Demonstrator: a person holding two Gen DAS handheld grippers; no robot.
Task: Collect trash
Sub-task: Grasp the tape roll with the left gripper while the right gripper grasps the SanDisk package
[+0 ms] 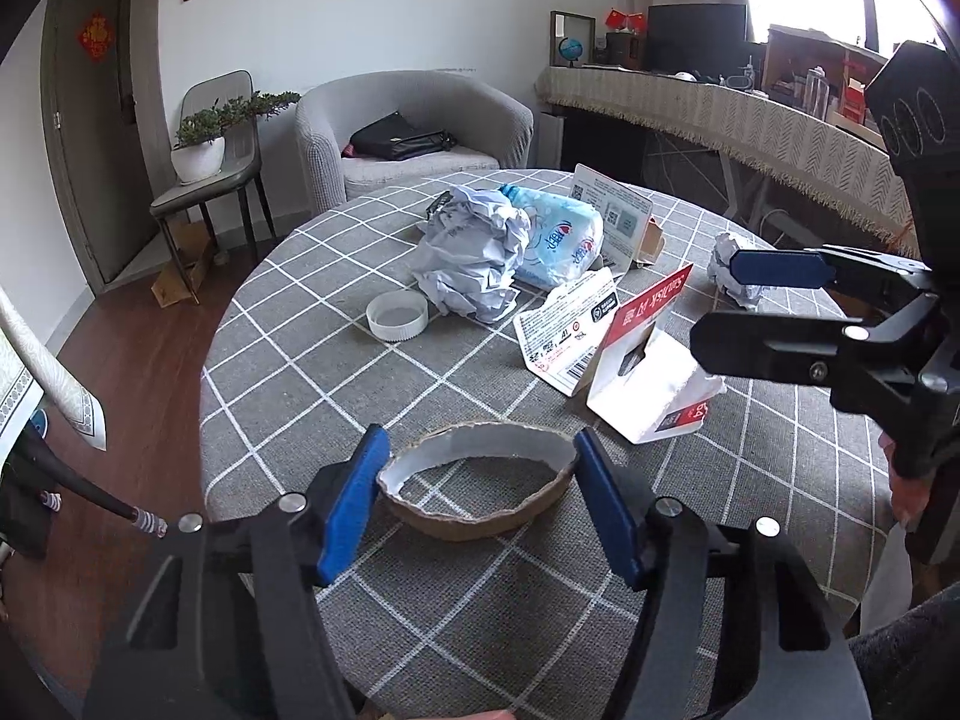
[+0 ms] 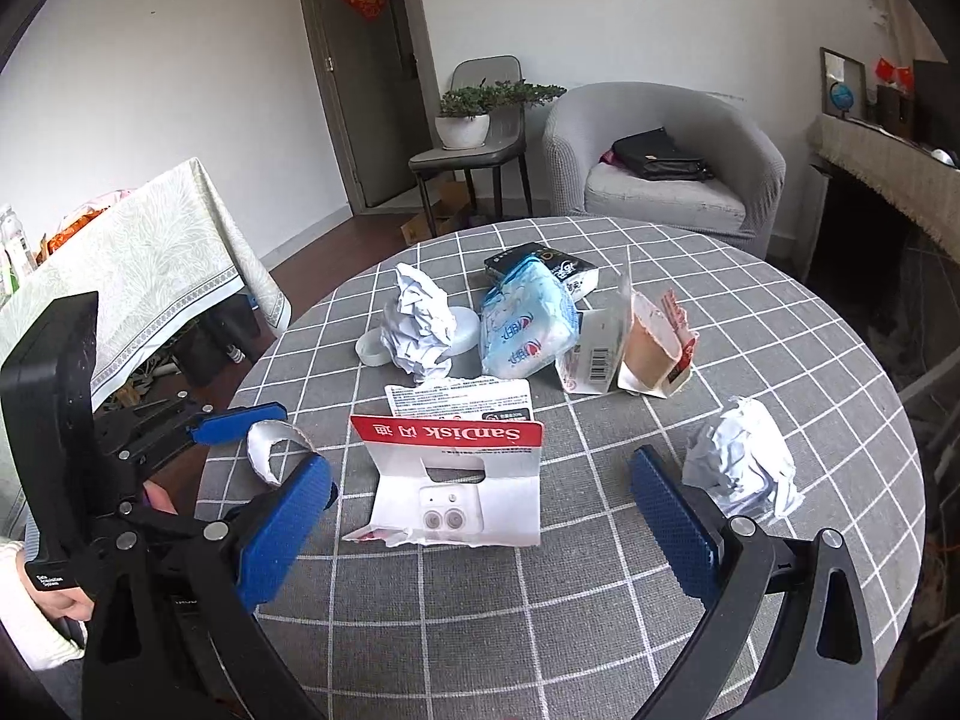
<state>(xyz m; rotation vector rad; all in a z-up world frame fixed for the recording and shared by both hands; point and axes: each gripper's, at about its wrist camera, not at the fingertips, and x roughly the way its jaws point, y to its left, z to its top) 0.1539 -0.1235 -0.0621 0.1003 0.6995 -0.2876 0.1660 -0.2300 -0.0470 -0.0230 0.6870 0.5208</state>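
— While the left gripper is angling down over the near edge of the round table, its blue ribbed pads are pressing on both ends of a torn cardboard ring, squashing it into an oval.

— So it is gripping that ring?

— Yes, the pads are touching it on either side; the ring is brown outside, white inside, with ragged edges, and it is sitting low over the grey checked cloth.

— And the other one?

— The right gripper is tilting down too, jaws standing wide apart and holding nothing. A folded SanDisk card pack, red strip on top and stiff white card below, is standing between its fingers without touching them.

— What else is lying there?

— A crumpled paper ball is sitting just beside the right finger. Farther back, a bigger paper wad, a soft blue plastic wrapper and a white ribbed lid are clustering mid-table.
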